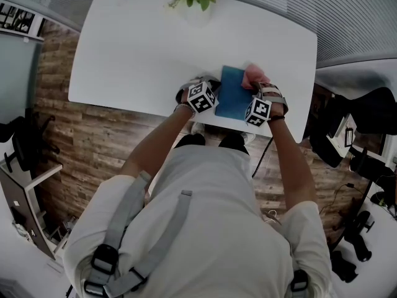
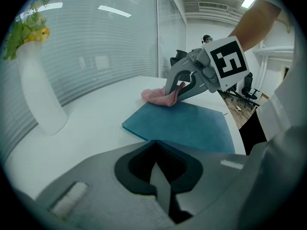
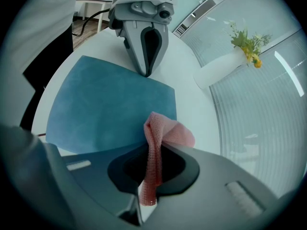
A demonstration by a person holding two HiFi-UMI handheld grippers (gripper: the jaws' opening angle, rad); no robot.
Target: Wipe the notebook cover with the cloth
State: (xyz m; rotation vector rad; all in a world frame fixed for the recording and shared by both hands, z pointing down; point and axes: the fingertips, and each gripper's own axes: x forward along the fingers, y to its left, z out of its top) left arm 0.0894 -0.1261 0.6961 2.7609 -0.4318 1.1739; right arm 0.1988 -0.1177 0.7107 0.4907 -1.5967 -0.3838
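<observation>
So there's a teal notebook (image 1: pixel 234 95) lying flat on the white table (image 1: pixel 136 48). In the head view it sits right of centre, close to the table's lower edge.

The right gripper (image 3: pixel 152 147) is clamped tight on a pink knit cloth (image 3: pixel 169 131). In the right gripper view a strip of it runs straight down through the pinch, and the rest is bunched up just past the tips. That bunch rests on the notebook's corner, which is the upper right corner in the head view. The left gripper view shows the same thing from the other side, with the pink wad sitting on the cover's edge at mid-frame.

The left gripper (image 2: pixel 153 143) has its jaws pressed together with nothing between them. Its tip is right at the notebook's opposite edge, on the left side of the cover in the head view. In the right gripper view that tip comes down onto the cover's edge at the top of the frame. I can't tell how hard it's pressing.

A white vase (image 2: pixel 41 99) with yellow flowers (image 2: pixel 24 30) stands well away from the notebook, at the top centre of the table in the head view. A wood-look floor (image 1: pixel 80 141) shows below the table.
</observation>
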